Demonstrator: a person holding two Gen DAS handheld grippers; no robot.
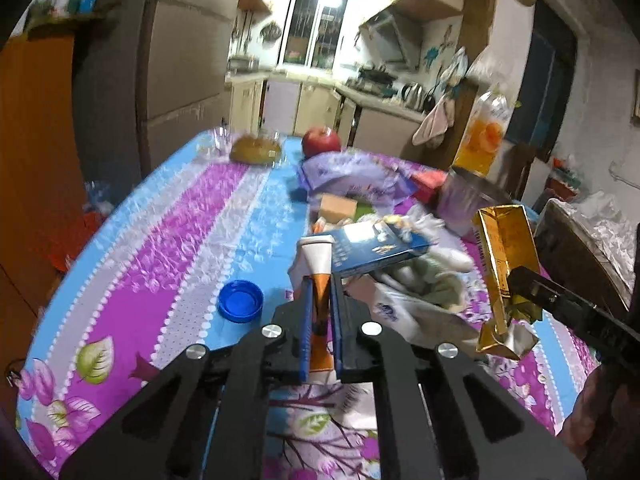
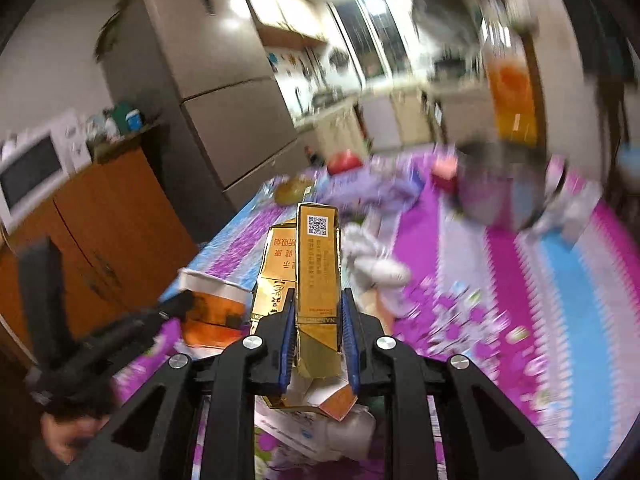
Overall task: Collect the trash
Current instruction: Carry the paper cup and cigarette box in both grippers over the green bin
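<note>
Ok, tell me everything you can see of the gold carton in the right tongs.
The gold carton is a tall, slim, glossy cardboard box, dented and crumpled at its lower end, with a torn flap hanging below. One narrow face shows a QR code above small print; another panel shows red characters. The right tongs are shut on its lower part, holding it upright above the flowered tablecloth. Only the blue pads can be seen touching it.

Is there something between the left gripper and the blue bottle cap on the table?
Yes: the left gripper is shut on a flattened paper cup, so its jaws are occupied. The blue bottle cap lies beside them on the tablecloth, otherwise unobstructed.
</note>
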